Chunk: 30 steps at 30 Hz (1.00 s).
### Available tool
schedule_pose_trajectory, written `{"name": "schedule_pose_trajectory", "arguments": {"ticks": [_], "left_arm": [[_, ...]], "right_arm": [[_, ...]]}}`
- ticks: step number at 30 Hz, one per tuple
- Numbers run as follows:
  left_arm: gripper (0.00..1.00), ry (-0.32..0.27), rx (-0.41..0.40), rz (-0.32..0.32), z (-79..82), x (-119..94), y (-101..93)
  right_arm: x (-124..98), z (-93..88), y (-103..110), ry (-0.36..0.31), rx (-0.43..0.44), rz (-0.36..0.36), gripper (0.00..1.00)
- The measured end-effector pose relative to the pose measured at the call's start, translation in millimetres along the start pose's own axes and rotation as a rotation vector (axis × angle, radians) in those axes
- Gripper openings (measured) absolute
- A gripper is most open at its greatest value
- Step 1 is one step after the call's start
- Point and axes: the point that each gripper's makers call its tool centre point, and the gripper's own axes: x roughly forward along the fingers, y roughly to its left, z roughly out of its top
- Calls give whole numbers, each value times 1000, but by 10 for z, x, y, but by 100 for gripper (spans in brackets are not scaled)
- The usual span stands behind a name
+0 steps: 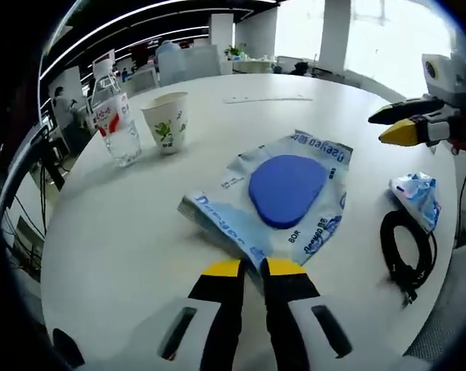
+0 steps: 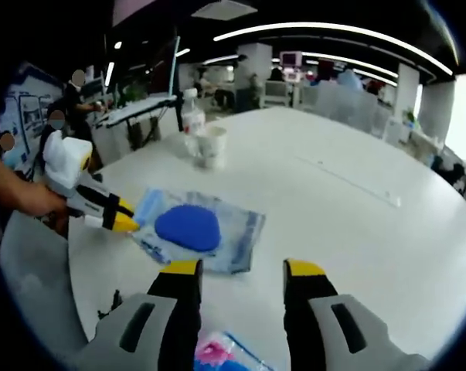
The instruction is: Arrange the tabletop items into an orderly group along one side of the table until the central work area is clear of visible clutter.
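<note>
The blue packet (image 1: 283,197), at frame centre on the white worktop (image 1: 124,255), is pinched at its near edge by the left gripper (image 1: 252,269), presumably for dragging sideward; the right gripper (image 2: 240,269) is held open.

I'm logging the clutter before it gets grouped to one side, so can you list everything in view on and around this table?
Table: one, white, round.
Water bottle: one, clear with red label, far edge.
Paper cup: one, white with green print, beside the bottle.
Blue pad: one, lying on its plastic wrapper.
Plastic wrapper: one, pale blue, centre.
Small packet: one, blue and white, near the cable.
Cable: one, black, coiled.
Left gripper: yellow-tipped fingers pinching the wrapper's edge.
Right gripper: fingers apart.
</note>
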Motion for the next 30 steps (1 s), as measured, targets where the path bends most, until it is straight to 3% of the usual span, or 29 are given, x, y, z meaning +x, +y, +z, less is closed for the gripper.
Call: {"name": "schedule_pose_trajectory", "arguments": {"ticks": [8, 18, 24, 30], "left_arm": [[4, 6, -2, -36, 14, 11, 30], [3, 2, -27, -36, 12, 14, 28], [3, 11, -35, -37, 9, 20, 30], [3, 19, -33, -40, 6, 22, 25]], "right_arm": [[97, -70, 52, 35, 7, 7, 31], [223, -417, 107, 147, 71, 10, 24], [311, -500, 153, 196, 77, 13, 12], [337, -553, 184, 229, 93, 12, 9]]}}
